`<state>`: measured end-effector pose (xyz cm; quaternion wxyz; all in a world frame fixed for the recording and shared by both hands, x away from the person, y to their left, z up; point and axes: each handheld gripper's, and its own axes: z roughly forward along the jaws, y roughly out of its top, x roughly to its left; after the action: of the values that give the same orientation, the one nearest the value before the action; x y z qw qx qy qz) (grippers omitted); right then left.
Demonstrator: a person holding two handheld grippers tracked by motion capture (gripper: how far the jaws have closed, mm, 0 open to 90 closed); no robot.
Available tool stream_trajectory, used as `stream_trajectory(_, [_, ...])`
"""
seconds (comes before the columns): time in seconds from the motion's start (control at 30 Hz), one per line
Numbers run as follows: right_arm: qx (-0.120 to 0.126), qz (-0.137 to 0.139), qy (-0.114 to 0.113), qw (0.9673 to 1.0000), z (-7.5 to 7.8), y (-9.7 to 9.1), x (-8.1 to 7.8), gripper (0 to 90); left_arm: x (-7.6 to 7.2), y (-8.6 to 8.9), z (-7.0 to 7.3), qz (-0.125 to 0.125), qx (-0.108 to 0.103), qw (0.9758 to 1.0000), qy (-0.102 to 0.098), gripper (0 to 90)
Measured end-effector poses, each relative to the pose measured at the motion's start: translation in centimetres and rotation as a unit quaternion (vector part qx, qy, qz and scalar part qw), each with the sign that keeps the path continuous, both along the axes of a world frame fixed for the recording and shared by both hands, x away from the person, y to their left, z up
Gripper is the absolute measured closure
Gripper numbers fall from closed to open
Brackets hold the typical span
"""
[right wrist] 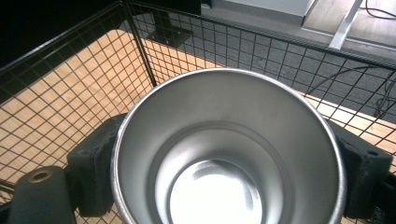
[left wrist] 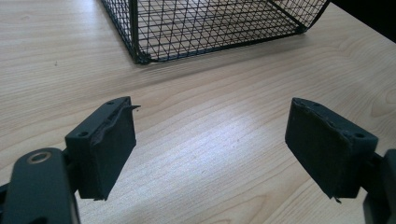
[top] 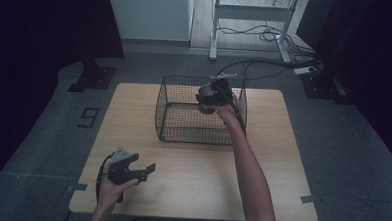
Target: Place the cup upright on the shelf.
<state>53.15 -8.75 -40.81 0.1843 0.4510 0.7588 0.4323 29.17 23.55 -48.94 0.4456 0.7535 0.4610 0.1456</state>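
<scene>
- Right gripper view: a steel cup [right wrist: 229, 149] sits clamped between the right tongs [right wrist: 229, 168], its mouth facing the camera, above the wire basket [right wrist: 70, 93].
- High view: the left tongs [top: 142, 171] hang wide open, holding nothing, over the bench [top: 190, 190], well apart from the basket.

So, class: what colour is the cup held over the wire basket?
Shiny silver metal, inside and at the rim; the cup shows best in the right gripper view.

The worktop [top: 190, 185] is a rectangular board of light wood with a visible grain. It stands on a grey floor [top: 347, 162]. A black wire basket [top: 183, 127] rests directly on it, near the far edge and about in the middle from side to side.
</scene>
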Motion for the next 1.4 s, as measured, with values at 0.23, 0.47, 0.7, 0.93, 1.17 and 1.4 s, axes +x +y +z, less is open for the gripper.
stream_trajectory(0.23, [-0.005,-0.002,0.008,1.0000,-0.7,-0.2,0.6,13.5,0.0,0.1,0.0,0.001,-0.001,1.0000,-0.001,16.5])
stream_trajectory(0.47, [-0.015,0.000,0.021,0.9997,-2.1,-0.1,1.3,13.5,0.0,0.2,0.0,0.002,0.000,1.0000,0.000,16.4])
stream_trajectory(0.7, [-0.018,0.002,0.030,0.9994,-3.2,-0.1,1.8,13.4,0.0,0.3,-0.1,0.004,-0.002,1.0000,0.001,16.4])
stream_trajectory(0.93, [-0.026,0.003,0.035,0.9991,-4.0,-0.1,2.1,13.5,0.0,0.3,-0.1,0.004,-0.001,1.0000,0.002,16.5])
stream_trajectory(1.17, [-0.031,0.004,0.040,0.9987,-4.5,0.0,2.3,13.4,0.0,0.4,-0.1,0.006,-0.002,1.0000,0.002,16.5])
stream_trajectory(1.4, [-0.047,0.004,0.050,0.9976,-5.3,0.2,2.6,13.4,0.0,0.4,-0.1,0.004,-0.003,1.0000,0.001,16.4])
